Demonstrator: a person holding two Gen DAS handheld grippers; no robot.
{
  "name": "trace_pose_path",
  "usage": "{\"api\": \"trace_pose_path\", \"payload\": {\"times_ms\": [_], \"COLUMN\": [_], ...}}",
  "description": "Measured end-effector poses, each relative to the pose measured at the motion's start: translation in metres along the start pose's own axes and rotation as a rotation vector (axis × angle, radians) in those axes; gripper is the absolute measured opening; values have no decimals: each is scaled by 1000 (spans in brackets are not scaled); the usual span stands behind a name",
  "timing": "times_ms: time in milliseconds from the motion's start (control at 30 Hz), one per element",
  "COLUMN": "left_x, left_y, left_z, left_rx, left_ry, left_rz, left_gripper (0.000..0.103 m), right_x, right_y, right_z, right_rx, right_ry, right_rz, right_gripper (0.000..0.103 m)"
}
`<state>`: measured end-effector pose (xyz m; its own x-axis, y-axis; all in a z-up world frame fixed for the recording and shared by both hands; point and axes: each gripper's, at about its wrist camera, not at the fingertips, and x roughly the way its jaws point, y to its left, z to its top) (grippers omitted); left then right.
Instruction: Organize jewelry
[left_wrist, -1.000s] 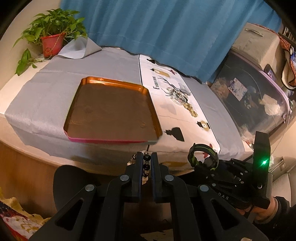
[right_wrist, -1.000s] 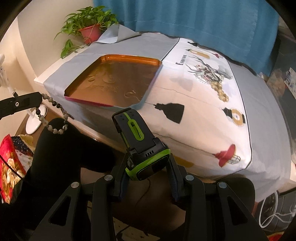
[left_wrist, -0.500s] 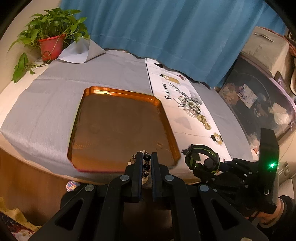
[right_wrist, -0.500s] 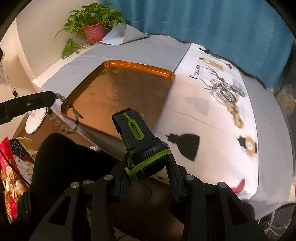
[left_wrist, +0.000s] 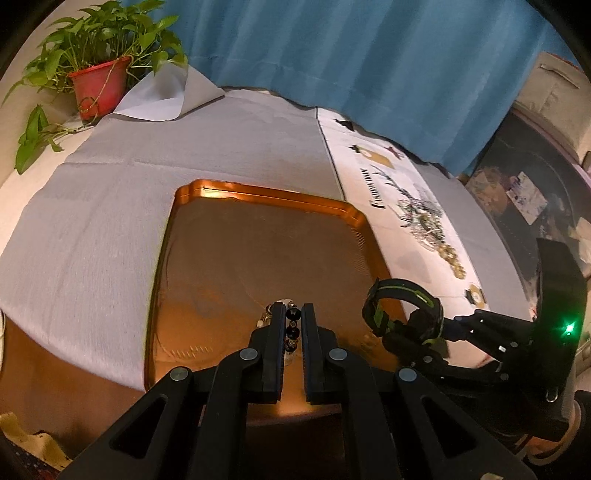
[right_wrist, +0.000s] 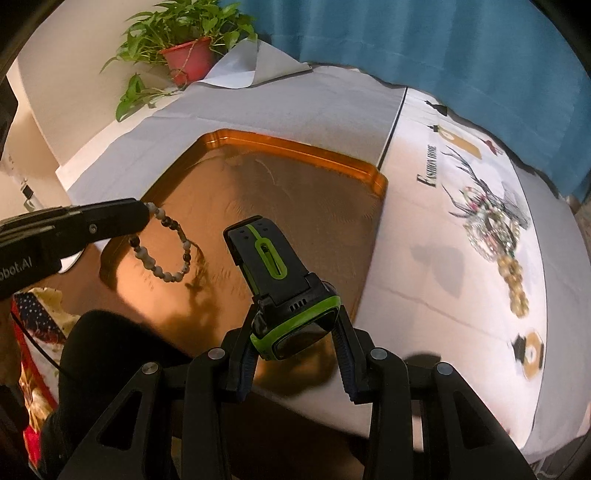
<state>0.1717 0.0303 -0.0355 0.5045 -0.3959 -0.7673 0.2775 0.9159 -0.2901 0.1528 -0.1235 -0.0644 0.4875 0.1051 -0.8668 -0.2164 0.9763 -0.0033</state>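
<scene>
An orange tray (left_wrist: 258, 195) lies on the grey cloth; it also shows in the right wrist view (right_wrist: 295, 149). My left gripper (left_wrist: 293, 317) is shut on a beaded bracelet (left_wrist: 291, 326) over the tray's near part. In the right wrist view the bracelet (right_wrist: 166, 247) hangs from the left gripper (right_wrist: 146, 210) above the tray. My right gripper (right_wrist: 295, 325) is shut on a black and green watch (right_wrist: 284, 291) over the tray's near right corner. The watch (left_wrist: 402, 314) also shows in the left wrist view.
A pile of jewelry (right_wrist: 495, 232) lies on the white printed cloth (right_wrist: 424, 258) right of the tray. A potted plant (left_wrist: 99, 81) stands at the far left corner. A blue curtain (left_wrist: 351, 55) hangs behind the table.
Both grippers have moved forward from the table's front edge to over the tray, carrying the bracelet and the watch.
</scene>
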Motion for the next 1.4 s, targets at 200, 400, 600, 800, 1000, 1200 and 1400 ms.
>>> {"api": "trace_pose_path", "payload": {"times_ms": [200,400,600,800,1000,1200,1400], "left_x": [21,30,6,-13,-50,-85,-118], "left_y": [11,16,21,15,-13,-37,-62], "left_z": [14,26,20,-18,-79,-112,-128], "left_rx": [1,-9,-102,-96,-75,-82,-62], "left_ry": [13,11,-85,-16,8,-1,-66], "left_rz": [21,40,144,213,223,209,222], "left_gripper": [6,12,99,99,99,99,99], "right_x": [23,37,29,-3,-52,-101,-135], "right_y": [-2,-2,1,3,2,11,18], "right_z": [19,35,24,-22,-65,-96,-129], "right_rx": [1,19,8,5,61,57,44], "right_ry": [8,11,22,61,31,-45,-87], "right_rz": [-9,11,2,-9,10,13,26], "right_gripper": [39,39,77,77,77,77,77]}}
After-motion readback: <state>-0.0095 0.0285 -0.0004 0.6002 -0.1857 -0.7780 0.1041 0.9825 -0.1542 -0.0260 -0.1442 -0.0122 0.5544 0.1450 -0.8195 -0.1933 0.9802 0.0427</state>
